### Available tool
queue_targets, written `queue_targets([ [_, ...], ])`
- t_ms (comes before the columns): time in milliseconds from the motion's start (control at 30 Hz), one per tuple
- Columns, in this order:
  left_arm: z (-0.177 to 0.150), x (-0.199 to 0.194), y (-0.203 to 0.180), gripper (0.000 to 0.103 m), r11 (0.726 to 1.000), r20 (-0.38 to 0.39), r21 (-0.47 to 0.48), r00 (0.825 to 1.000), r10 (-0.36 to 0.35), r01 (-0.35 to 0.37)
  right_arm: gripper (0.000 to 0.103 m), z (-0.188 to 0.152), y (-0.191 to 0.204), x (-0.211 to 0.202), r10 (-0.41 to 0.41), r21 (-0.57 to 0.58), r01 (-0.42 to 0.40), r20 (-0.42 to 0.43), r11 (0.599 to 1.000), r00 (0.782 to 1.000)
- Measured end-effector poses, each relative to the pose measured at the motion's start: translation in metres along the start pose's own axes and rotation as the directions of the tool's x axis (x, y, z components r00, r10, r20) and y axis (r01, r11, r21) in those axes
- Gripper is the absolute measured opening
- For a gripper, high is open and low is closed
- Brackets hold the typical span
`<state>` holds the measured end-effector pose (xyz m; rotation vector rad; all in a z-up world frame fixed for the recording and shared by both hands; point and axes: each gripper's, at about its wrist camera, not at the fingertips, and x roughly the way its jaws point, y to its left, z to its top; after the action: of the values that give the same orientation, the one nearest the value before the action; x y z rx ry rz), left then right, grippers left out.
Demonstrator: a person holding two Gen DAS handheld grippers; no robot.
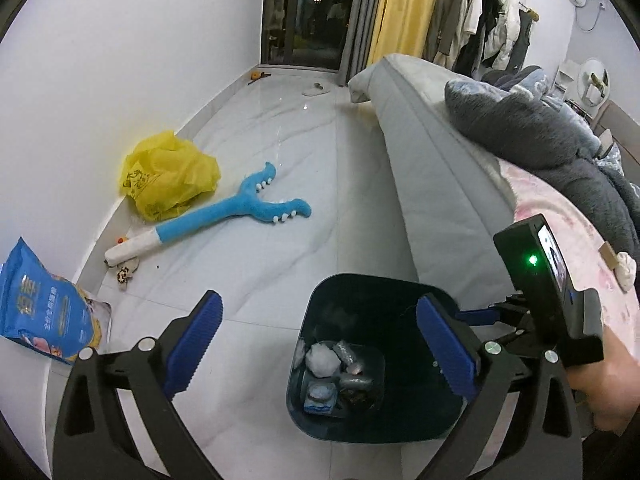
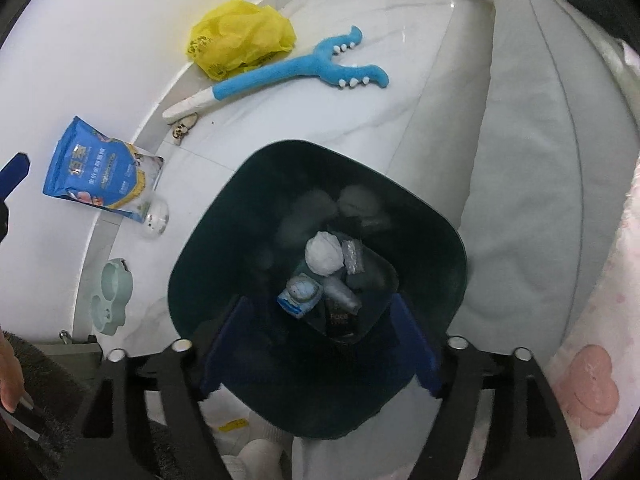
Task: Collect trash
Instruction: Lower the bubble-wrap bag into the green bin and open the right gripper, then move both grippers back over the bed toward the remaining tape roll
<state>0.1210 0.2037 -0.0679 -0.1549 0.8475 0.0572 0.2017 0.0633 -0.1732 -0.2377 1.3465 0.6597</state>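
A dark teal trash bin (image 1: 372,292) (image 2: 280,152) stands on the white floor beside the bed. Inside lie a white crumpled paper ball (image 1: 322,360) (image 2: 324,256), silver wrappers (image 1: 348,354) (image 2: 352,256), a pale blue packet (image 1: 320,398) (image 2: 300,294) and a dark packet (image 2: 340,316). My left gripper (image 1: 324,340) is open and empty, hanging just left of and above the bin. My right gripper (image 2: 320,344) points steeply down over the bin's mouth, open, with nothing between its blue pads (image 2: 228,344). In the left wrist view its black body (image 1: 552,292) shows a green light.
Along the wall lie a yellow plastic bag (image 1: 168,176) (image 2: 240,40), a blue plush toy (image 1: 240,208) (image 2: 296,68), a blue pouch (image 1: 44,308) (image 2: 100,168) and a small patterned scrap (image 1: 126,274) (image 2: 182,130). A green double dish (image 2: 110,296) sits near left. The bed (image 1: 440,168) (image 2: 520,160) borders the right.
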Motion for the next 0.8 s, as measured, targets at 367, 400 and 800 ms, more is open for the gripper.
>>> queue_targets([
  [367, 0.015, -0.029, -0.017, 0.099, 0.998, 0.091, 0.059, 0.995, -0.033, 0.028, 0.085, -0.008, 0.008, -0.042, -0.001, -0.031, 0.004, 0.101, 1.000, 0.995],
  [400, 0.016, -0.030, -0.019, 0.099, 0.997, 0.091, 0.065, 0.995, -0.038, 0.032, 0.085, -0.009, 0.008, -0.047, -0.002, -0.034, 0.007, 0.120, 0.999, 0.993],
  [800, 0.027, -0.035, -0.060, 0.099, 0.995, 0.091, 0.074, 0.993, -0.070, 0.063, 0.086, -0.031, -0.030, -0.110, -0.042, -0.013, 0.047, 0.292, 0.999, 0.955],
])
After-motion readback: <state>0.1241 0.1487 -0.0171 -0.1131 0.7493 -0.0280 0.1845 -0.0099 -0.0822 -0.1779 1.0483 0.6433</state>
